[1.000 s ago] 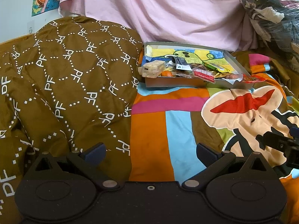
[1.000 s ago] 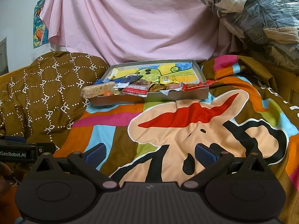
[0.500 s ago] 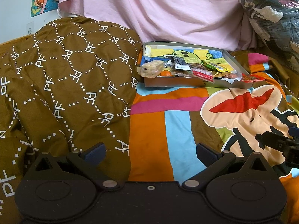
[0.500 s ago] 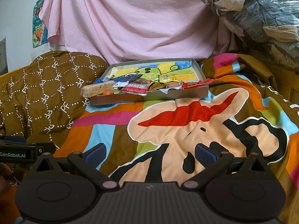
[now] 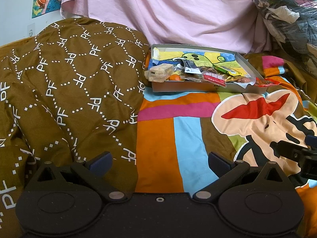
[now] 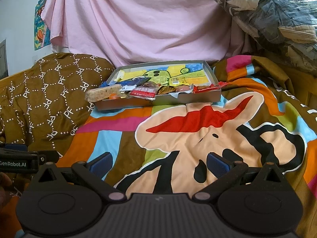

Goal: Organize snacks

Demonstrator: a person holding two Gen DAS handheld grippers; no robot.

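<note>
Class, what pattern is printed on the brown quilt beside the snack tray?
The brown quilt has white dotted hexagons with "PF" letters, clearest in the left wrist view.

Soft matt cloth covers the lower frame: a brown quilt (image 5: 69, 91) at left, a colourful bedspread (image 6: 198, 130) at centre. The grey tray (image 6: 158, 101) looks like matt card, holding glossy plastic snack wrappers (image 6: 143, 93). Upper right, shiny clear plastic (image 6: 277, 10) wraps clothes.
</note>
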